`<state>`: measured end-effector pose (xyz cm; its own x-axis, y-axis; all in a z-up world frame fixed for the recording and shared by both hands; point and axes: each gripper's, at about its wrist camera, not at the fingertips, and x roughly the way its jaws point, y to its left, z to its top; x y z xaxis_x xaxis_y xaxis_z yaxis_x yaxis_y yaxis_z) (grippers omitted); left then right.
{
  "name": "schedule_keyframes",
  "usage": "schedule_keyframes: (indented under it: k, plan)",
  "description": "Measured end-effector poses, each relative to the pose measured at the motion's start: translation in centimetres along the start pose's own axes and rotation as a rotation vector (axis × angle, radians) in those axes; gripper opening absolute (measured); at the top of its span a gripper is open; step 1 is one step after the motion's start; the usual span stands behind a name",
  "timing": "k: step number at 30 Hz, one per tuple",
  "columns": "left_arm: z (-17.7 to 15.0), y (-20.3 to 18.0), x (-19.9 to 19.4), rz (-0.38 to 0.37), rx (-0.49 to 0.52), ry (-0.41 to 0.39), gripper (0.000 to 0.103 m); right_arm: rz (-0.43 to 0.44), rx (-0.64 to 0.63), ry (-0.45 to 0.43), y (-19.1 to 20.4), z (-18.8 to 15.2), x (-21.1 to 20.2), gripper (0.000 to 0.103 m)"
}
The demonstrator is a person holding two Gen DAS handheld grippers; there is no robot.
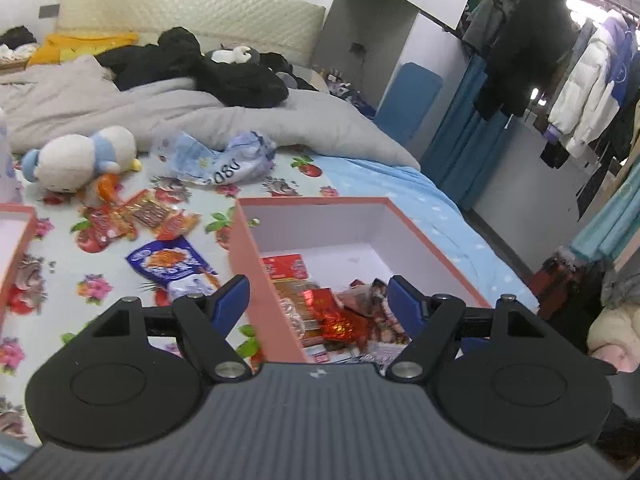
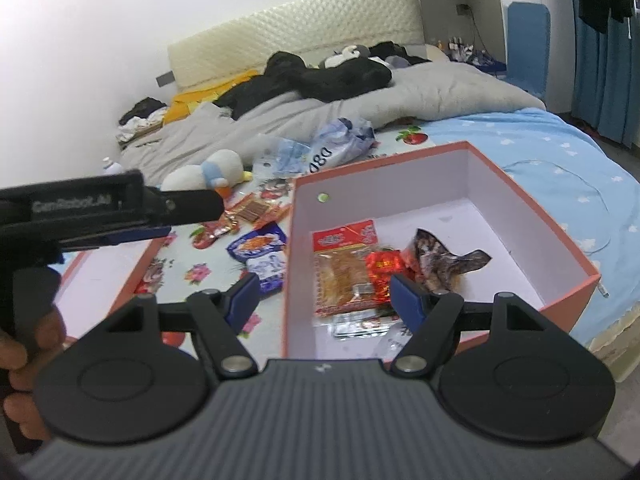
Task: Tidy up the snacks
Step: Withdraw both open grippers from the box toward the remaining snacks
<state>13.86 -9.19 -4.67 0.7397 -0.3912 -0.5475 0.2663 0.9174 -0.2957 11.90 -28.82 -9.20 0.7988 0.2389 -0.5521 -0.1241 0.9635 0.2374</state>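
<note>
A salmon-pink open box (image 1: 312, 204) (image 2: 532, 204) sits on the bed with several snack packets inside, among them a red foil packet (image 1: 336, 320) (image 2: 382, 268) and an orange packet (image 2: 344, 272). Loose snacks lie on the floral sheet left of it: a blue packet (image 1: 172, 262) (image 2: 260, 246) and red-orange packets (image 1: 144, 216) (image 2: 250, 212). My left gripper (image 1: 318, 300) is open and empty, straddling the box's near left wall. My right gripper (image 2: 324, 296) is open and empty above the box's near edge. The left gripper's body (image 2: 100, 208) shows at the left of the right wrist view.
A second pink box or lid (image 1: 16, 240) (image 2: 104, 276) lies at the left. A plush duck (image 1: 80, 156) (image 2: 208, 172), a crumpled plastic bag (image 1: 224, 160) (image 2: 320, 148), a grey duvet (image 1: 120, 104) and black clothes (image 1: 224, 72) lie further up the bed. Hanging clothes (image 1: 560, 60) stand at the right.
</note>
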Motion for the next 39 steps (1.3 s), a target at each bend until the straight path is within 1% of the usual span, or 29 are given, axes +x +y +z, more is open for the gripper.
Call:
schedule_keyframes:
  k: [2,7,11,16,21,25,27,30,33,39]
  plan:
    - [-0.5,0.4,-1.0,0.002,-0.004,0.002,0.080,0.016,0.001,-0.007,0.6,-0.2,-0.3,0.073]
    - [-1.7,1.6,-2.4,0.039,-0.040,0.005,0.080,0.055,-0.027,-0.010,1.8,-0.9,-0.1,0.073]
    - [-2.3,2.7,-3.3,0.095,-0.072,-0.014,0.080,0.088,-0.044,-0.009,2.3,-1.4,0.1,0.073]
    - [-3.2,4.2,-3.7,0.144,-0.140,-0.021,0.080,0.137,-0.097,-0.004,3.1,-2.2,0.5,0.073]
    - [-4.2,6.5,-3.1,0.163,-0.202,-0.014,0.080,0.173,-0.117,0.016,3.9,-2.8,1.0,0.073]
    - [-4.7,9.2,-1.8,0.184,-0.252,0.005,0.080,0.189,-0.145,0.045,5.3,-2.8,2.5,0.072]
    - [-4.6,11.2,-0.9,0.197,-0.274,0.015,0.080,0.190,-0.160,0.053,6.1,-2.6,3.5,0.072]
    - [-4.0,14.6,0.9,0.211,-0.312,0.025,0.080,0.189,-0.184,0.074,7.7,-2.1,5.9,0.069]
    - [-3.0,18.2,3.3,0.211,-0.341,0.041,0.079,0.187,-0.210,0.096,9.0,-1.6,8.4,0.068]
    - [-0.6,24.4,9.6,0.217,-0.355,0.083,0.079,0.175,-0.256,0.148,11.2,-0.1,15.2,0.066]
